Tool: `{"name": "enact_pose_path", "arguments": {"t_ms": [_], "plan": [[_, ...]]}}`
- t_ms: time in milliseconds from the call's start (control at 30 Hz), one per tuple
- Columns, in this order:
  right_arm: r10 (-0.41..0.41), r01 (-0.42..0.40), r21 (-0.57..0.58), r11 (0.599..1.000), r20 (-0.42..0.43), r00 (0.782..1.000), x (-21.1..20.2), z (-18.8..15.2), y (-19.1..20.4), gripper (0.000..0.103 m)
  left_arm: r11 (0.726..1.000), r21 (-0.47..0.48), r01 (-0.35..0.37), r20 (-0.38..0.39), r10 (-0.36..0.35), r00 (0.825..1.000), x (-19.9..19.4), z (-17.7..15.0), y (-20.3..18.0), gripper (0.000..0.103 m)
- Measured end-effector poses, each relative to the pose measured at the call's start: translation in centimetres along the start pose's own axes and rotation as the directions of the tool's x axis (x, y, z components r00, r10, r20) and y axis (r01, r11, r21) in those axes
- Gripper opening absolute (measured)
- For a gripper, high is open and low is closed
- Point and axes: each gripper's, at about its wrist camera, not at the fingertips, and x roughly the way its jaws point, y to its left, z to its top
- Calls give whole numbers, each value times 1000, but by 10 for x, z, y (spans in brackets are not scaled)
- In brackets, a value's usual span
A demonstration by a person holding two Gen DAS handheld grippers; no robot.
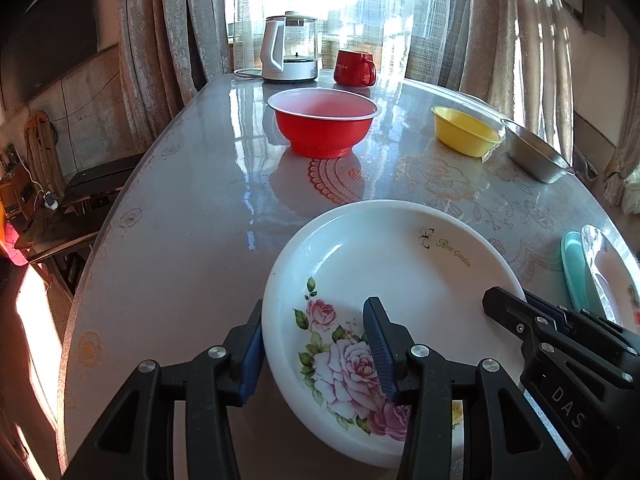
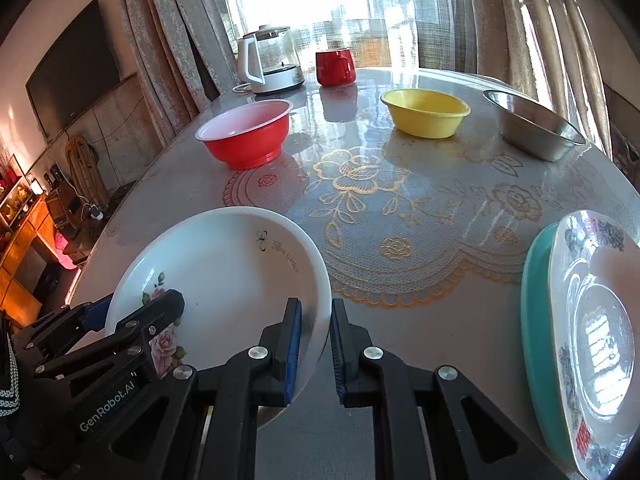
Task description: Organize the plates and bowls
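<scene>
The left tongs (image 1: 316,352) sit over the left edge of the round white plate with pink roses (image 1: 392,280), one finger outside the rim and one inside. I cannot tell if they squeeze it yet. The right tongs (image 2: 316,344) pinch the plate's right rim tight. The plate rests near the front edge of the shiny lace-covered table (image 2: 420,208). To the right, well apart, a flowery white plate (image 2: 596,320) lies on a teal plate (image 2: 532,300). I think both tongs should lift together, keep the rose plate flat, and move slowly to that pile.
</scene>
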Motion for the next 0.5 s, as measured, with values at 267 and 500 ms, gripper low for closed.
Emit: {"name": "enact_pose_path", "arguments": {"t_ms": [267, 500], "plan": [[-12, 12, -2, 1000, 8, 1000, 1, -1, 1, 16, 1000, 5, 13, -14, -13, 1000, 0, 1, 0, 52], [-6, 6, 0, 1000, 3, 1000, 4, 0, 1, 20, 1000, 10, 14, -9, -14, 1000, 0, 0, -1, 52]]}}
